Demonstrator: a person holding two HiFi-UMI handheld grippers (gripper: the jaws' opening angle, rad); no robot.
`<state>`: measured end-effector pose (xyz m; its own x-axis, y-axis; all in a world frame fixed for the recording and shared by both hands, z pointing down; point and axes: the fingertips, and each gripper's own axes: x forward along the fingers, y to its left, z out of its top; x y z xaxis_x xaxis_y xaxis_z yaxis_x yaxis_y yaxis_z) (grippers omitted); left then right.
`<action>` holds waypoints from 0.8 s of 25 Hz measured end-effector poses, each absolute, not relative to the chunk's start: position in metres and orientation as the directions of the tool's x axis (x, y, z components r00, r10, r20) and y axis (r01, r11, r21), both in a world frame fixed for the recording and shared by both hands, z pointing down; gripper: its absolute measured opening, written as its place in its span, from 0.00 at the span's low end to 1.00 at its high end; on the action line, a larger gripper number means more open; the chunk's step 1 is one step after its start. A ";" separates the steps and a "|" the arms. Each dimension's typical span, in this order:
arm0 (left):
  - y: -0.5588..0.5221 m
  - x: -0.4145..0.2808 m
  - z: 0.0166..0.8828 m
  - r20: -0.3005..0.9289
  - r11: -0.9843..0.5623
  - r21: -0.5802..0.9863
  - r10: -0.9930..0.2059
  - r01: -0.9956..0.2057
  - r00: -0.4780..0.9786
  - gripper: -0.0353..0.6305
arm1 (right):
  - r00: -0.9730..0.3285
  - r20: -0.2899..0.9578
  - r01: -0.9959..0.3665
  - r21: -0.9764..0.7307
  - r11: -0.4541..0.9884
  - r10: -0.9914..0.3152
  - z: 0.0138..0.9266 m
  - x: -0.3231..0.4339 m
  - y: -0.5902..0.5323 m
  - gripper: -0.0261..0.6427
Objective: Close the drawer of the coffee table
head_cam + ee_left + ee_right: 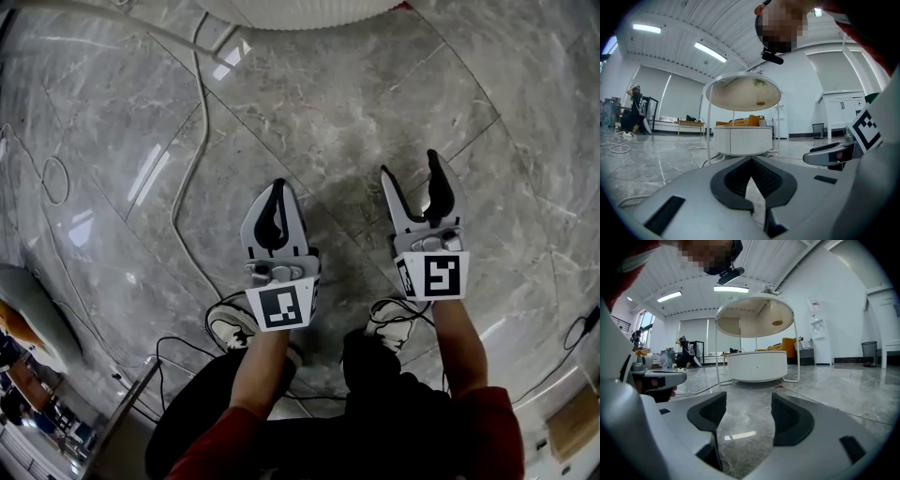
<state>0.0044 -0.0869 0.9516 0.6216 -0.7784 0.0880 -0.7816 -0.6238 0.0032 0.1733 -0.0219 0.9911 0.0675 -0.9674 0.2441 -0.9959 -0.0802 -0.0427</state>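
Your left claw [278, 186] is clenched on nothing — in the left gripper view its tips meet, with only a sliver of floor showing beneath them. Your right claw [410, 167] is released, its jaws spread with bare grey marble floor [375, 103] between them. Both claws point forward, side by side. The round white desk [757, 366] stands ahead of both claws and well apart from them — a ribbed drum sits low under a raised round top on thin legs. A small dot marks the drum's front. You cannot tell whether the drawer sits flush. A pale cable [187, 187] runs across the floor to the left of your left claw.
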 end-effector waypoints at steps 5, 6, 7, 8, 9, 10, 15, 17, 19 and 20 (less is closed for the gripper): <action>-0.084 0.003 0.951 0.097 -0.625 -0.002 -0.777 -0.780 0.622 0.07 | 0.067 0.225 -0.995 -0.051 -0.080 -0.972 0.983 0.175 -0.022 0.40; -0.084 0.002 0.951 0.093 -0.625 -0.006 -0.778 -0.781 0.622 0.07 | 0.067 0.224 -0.995 -0.056 -0.081 -0.972 0.982 0.175 -0.022 0.31; -0.084 0.001 0.951 0.090 -0.626 -0.013 -0.777 -0.780 0.623 0.07 | 0.068 0.224 -0.995 -0.056 -0.082 -0.972 0.981 0.176 -0.022 0.26; -0.084 0.001 0.951 0.089 -0.631 -0.023 -0.774 -0.776 0.627 0.07 | 0.069 0.224 -0.995 -0.052 -0.082 -0.972 0.980 0.176 -0.022 0.21; -0.083 0.000 0.951 0.090 -0.637 -0.034 -0.769 -0.770 0.633 0.07 | 0.071 0.225 -0.996 -0.044 -0.083 -0.972 0.980 0.176 -0.021 0.15; -0.083 0.000 0.951 0.091 -0.640 -0.039 -0.767 -0.767 0.635 0.07 | 0.075 0.226 -0.996 -0.035 -0.085 -0.971 0.979 0.176 -0.021 0.11; -0.085 0.000 0.945 0.079 -0.647 -0.048 -0.762 -0.761 0.643 0.07 | 0.085 0.222 -0.995 -0.033 -0.095 -0.971 0.976 0.178 -0.019 0.07; -0.086 0.001 0.941 0.074 -0.663 -0.060 -0.749 -0.747 0.659 0.07 | 0.087 0.214 -0.995 -0.035 -0.097 -0.973 0.971 0.178 -0.021 0.07; -0.090 0.004 0.931 0.056 -0.687 -0.076 -0.727 -0.723 0.684 0.07 | 0.094 0.201 -0.995 -0.020 -0.100 -0.975 0.960 0.178 -0.024 0.07; -0.092 0.005 0.923 0.043 -0.700 -0.087 -0.714 -0.709 0.699 0.07 | 0.100 0.193 -0.994 -0.013 -0.105 -0.976 0.951 0.180 -0.026 0.07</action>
<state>0.0054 -0.0925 0.9233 0.6989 -0.7139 0.0434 -0.7092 -0.6996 -0.0871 0.1797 -0.0262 0.9510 0.1003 -0.9760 0.1933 -0.9944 -0.1047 -0.0126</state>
